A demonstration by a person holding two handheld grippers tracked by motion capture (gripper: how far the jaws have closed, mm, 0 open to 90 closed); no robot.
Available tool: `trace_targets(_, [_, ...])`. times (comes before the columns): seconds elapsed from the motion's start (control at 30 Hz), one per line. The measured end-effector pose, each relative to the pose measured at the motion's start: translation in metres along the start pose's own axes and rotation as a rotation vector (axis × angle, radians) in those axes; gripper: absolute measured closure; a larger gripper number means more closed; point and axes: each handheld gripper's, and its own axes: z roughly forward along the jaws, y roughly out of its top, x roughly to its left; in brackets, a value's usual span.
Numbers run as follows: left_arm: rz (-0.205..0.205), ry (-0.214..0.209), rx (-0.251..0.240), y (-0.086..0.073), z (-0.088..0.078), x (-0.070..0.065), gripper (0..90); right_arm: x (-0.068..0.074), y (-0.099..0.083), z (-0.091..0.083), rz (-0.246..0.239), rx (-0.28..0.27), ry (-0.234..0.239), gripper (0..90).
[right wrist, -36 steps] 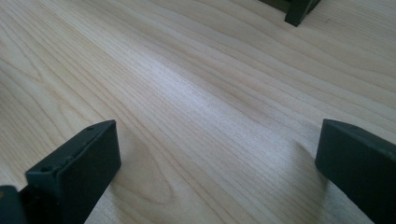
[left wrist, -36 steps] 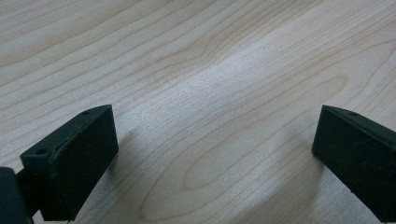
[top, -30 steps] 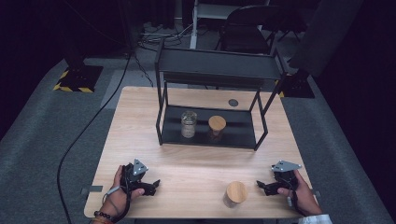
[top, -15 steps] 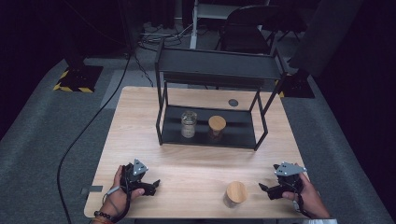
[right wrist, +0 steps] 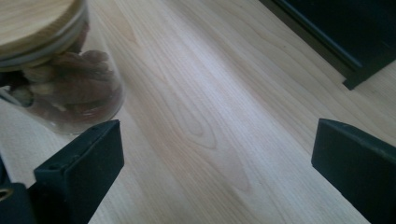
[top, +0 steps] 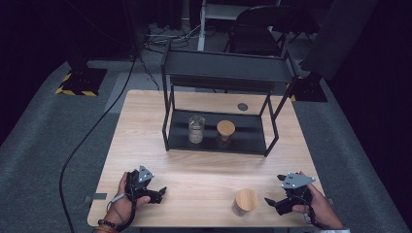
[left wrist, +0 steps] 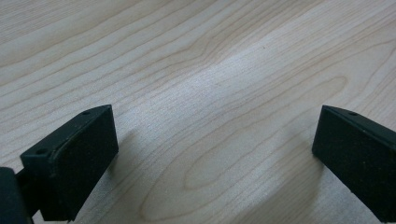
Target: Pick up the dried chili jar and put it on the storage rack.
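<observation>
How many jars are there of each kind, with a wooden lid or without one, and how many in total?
Glass jars with round wooden lids: 2, one on the light wooden table near the right tongs at, one on the black metal shelf rack at.
Clear glass jar without a wooden lid: 1, on the rack.
Total: 3 jars.

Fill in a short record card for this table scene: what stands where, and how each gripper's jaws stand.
near jar: wooden-lidded jar on the table, front edge
right gripper: jaws open, beside the near jar, apart from it
left gripper: jaws open over bare wood
rack: black shelf at mid-table
on its lower level: clear jar and lidded jar, side by side
</observation>
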Motion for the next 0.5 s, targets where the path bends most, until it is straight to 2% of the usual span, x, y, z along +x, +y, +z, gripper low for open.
trace_targets(0.33, [0.003, -0.001, 0.000, 0.000, 0.000, 0.000, 0.0, 0.009, 0.005, 0.003, -0.032, -0.005, 0.044, 2.5])
trace_targets(0.5, [0.003, 0.000, 0.001, 0.000, 0.000, 0.000, 0.0, 0.015, 0.007, 0.004, -0.054, -0.009, 0.084, 2.6])
